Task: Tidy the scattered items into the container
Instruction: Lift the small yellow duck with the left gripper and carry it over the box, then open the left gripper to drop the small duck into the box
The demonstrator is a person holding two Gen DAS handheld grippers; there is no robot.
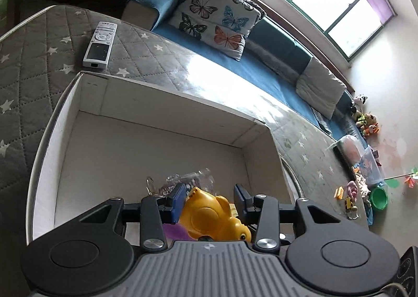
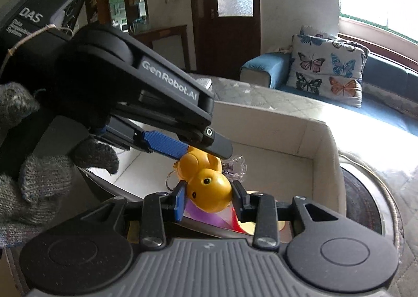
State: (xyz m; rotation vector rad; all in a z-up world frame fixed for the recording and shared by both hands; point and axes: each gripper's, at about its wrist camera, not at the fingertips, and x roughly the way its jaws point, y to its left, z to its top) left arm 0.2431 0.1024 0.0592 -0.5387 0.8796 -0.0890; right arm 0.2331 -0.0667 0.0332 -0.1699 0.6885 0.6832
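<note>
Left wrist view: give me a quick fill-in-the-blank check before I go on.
1. The duck between the left tool's fingers is coloured ___.
2. Inside or outside the white box? The remote lies ___ it.
3. The sofa pillow is printed with ___.
Missing words: yellow; outside; butterflies.

- "GenRobot.AI": white lettering along the black side arm of the left claw, seen from the right wrist.
- "DAS": white letters on the dark housing behind that claw; the smaller lines beneath are too blurred to read.
</note>
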